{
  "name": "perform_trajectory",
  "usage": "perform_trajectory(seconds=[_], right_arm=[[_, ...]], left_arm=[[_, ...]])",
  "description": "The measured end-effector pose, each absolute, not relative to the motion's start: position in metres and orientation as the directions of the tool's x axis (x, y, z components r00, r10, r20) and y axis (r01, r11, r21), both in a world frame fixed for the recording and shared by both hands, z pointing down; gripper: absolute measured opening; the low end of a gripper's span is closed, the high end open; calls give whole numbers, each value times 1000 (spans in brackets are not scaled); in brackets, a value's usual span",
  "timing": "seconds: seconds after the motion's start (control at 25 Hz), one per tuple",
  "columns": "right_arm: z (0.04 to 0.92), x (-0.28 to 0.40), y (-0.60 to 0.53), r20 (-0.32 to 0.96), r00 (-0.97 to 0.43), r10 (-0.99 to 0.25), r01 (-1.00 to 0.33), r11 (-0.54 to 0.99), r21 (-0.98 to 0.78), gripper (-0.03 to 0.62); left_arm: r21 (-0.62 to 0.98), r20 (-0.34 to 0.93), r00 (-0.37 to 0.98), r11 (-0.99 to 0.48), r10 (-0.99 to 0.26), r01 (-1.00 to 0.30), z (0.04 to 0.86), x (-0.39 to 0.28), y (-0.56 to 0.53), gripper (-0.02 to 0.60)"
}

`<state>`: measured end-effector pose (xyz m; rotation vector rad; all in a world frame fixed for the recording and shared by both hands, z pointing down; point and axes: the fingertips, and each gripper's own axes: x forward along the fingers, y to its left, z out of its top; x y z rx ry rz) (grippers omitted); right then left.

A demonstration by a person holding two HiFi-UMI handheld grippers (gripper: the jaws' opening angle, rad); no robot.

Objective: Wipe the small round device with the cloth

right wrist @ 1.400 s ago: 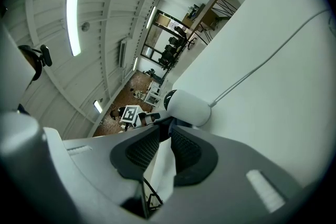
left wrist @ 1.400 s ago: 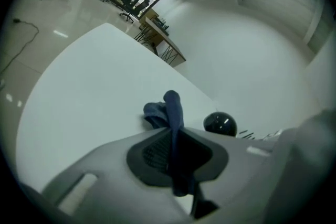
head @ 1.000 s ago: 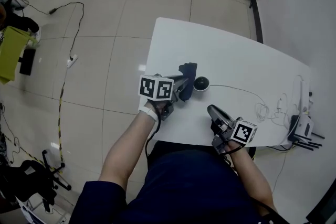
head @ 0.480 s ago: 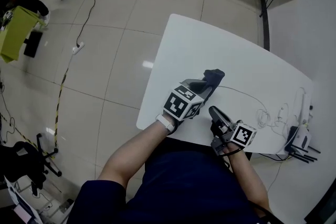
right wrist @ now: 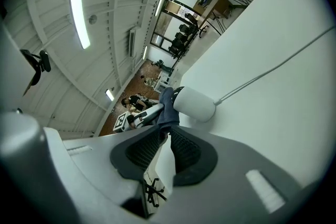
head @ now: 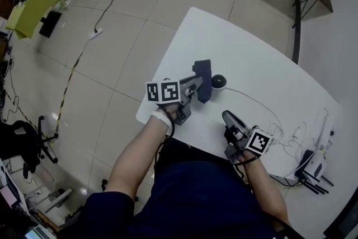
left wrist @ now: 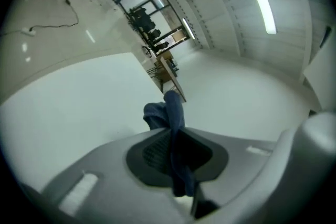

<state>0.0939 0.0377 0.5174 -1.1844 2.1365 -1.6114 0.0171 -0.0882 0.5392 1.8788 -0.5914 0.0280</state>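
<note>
The left gripper's [head: 193, 87] dark pads [left wrist: 152, 153] stand almost together, pinched on a dark blue cloth [left wrist: 169, 113] whose free end sticks out past the tips. The strip's long axis runs across the jaws, from the far side toward the near edge of the table [head: 251, 61].

The small round device [head: 218, 82] sits just beyond the cloth on the gripper's right side, in the table's left half, about midway between the near and far edges. Its cable [head: 254, 99] trails toward the right end. From the right gripper view the cloth seems to lie against the device's side, though actual contact is hard to confirm.

The right gripper [head: 226, 118] hovers by the near edge, apart from the device, with a narrow gap between its jaws and nothing in them. The left hand is plainly nearer, so the wipe likely calls for a short sweep rightward across the dome.
</note>
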Motion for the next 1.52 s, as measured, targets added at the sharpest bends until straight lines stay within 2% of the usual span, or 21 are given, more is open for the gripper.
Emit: perform_trajectory(seconds=[0.12, 0.24, 0.56, 0.68, 0.84, 0.96, 1.12, 1.28, 1.52], right_arm=[[516, 101, 39, 290, -675, -678, -475, 99, -874, 72], [517, 110, 44, 289, -699, -654, -469, 115, -876, 72], [523, 134, 56, 292, -692, -661, -456, 87, -886, 71], [524, 129, 50, 297, -678, -673, -464, 78, -882, 69], [523, 110, 41, 295, -679, -672, -466, 84, -881, 69], [524, 104, 35, 296, -672, -679, -465, 76, -882, 68], [519, 90, 34, 291, -682, -671, -465, 90, -881, 68], [516, 82, 34, 300, -683, -666, -477, 95, -874, 68], [526, 90, 44, 332, -665, -669, -492, 59, -868, 67]], left_arm=[[902, 297, 850, -164, -434, -399, 562, 5, -92, 37], [895, 335, 829, -124, -449, -429, 581, -2, -94, 37], [765, 520, 740, -152, -427, -626, 614, -1, -85, 37], [743, 535, 721, -161, -441, -650, 613, 0, -85, 37], [753, 478, 747, -221, -463, -619, 583, -3, -84, 37], [767, 378, 778, -301, -502, -566, 532, -3, -81, 37], [781, 260, 836, -403, -483, -476, 480, 24, -61, 37], [837, 223, 798, -310, -560, -451, 488, 41, -54, 37], [846, 217, 744, -258, -632, -466, 512, 34, -50, 37]])
